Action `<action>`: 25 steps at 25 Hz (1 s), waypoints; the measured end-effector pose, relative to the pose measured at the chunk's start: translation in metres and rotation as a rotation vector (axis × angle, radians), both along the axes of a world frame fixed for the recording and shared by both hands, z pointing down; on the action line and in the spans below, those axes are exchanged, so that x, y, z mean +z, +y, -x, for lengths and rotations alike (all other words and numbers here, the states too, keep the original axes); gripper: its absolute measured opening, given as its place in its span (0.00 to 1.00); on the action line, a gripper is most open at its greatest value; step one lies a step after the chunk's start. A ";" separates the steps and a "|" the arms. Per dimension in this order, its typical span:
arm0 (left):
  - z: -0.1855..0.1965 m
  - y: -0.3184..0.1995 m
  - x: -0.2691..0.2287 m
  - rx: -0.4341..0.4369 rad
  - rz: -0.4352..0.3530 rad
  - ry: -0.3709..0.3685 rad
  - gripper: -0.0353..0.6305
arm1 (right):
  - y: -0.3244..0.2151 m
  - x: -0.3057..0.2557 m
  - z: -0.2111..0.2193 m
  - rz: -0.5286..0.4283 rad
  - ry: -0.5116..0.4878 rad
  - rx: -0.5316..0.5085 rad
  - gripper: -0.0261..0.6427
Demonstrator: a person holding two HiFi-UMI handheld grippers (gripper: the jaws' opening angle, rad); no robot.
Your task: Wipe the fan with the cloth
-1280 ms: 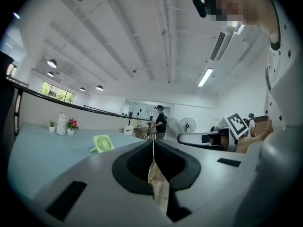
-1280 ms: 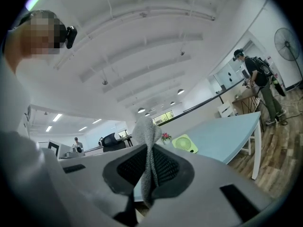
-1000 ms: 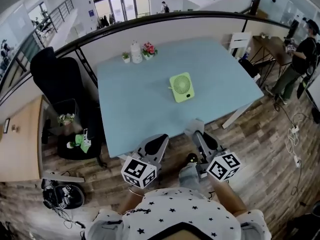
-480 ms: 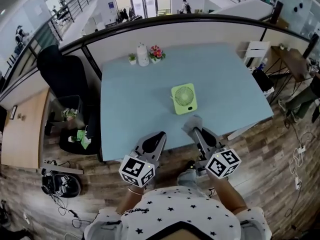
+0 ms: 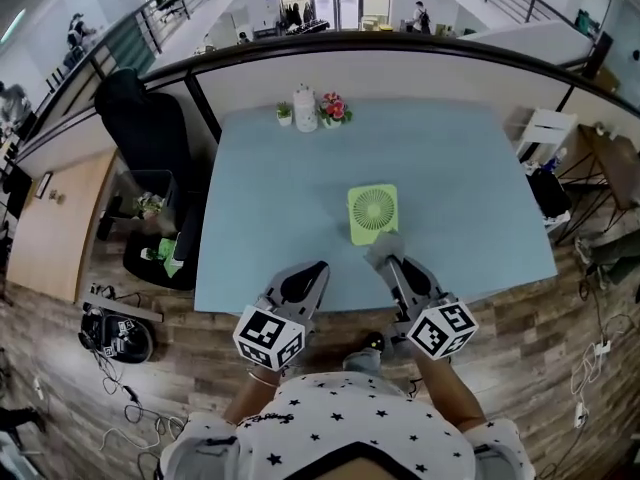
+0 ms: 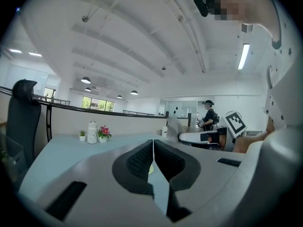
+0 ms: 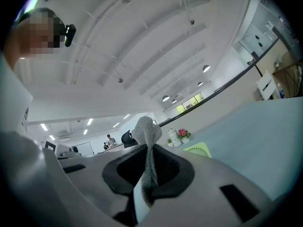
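A small lime-green fan point(image 5: 372, 212) lies flat on the pale blue table point(image 5: 270, 218), grille up; its edge shows as a green wedge point(image 7: 199, 149) in the right gripper view. My right gripper point(image 5: 384, 252) is shut on a grey cloth point(image 7: 147, 145), which sticks up between the jaws, just near of the fan. The cloth's bunched end point(image 5: 384, 248) nearly touches the fan's near edge. My left gripper point(image 5: 312, 273) is shut with nothing in it, over the table's near edge, left of the fan.
A white jar point(image 5: 305, 108), a small potted plant point(image 5: 284, 114) and a pink flower pot point(image 5: 333, 108) stand at the table's far edge. A black office chair point(image 5: 140, 138) and a bin point(image 5: 150, 208) are left of the table. Cables lie on the wooden floor.
The head camera has shifted so the table and fan sit nearer and more centred. Both grippers now reach closer to the fan, the cloth almost at its near edge.
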State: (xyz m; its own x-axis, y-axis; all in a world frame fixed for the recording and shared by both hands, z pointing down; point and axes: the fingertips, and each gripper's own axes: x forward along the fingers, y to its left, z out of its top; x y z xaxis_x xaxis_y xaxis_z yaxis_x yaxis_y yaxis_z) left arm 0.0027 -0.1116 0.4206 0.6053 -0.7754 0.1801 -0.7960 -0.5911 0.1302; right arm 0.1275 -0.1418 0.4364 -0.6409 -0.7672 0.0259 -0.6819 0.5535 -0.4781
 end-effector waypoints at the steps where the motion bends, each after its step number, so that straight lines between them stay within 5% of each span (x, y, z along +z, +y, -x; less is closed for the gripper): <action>1: -0.004 -0.004 0.000 -0.005 0.000 -0.002 0.10 | -0.005 0.001 -0.003 0.002 -0.002 -0.007 0.08; 16: -0.035 -0.048 0.006 -0.110 -0.010 0.010 0.10 | -0.061 0.020 -0.027 0.021 0.046 -0.116 0.08; 25: -0.005 -0.070 0.022 -0.181 0.031 0.012 0.10 | -0.100 0.050 0.000 0.063 0.113 -0.152 0.08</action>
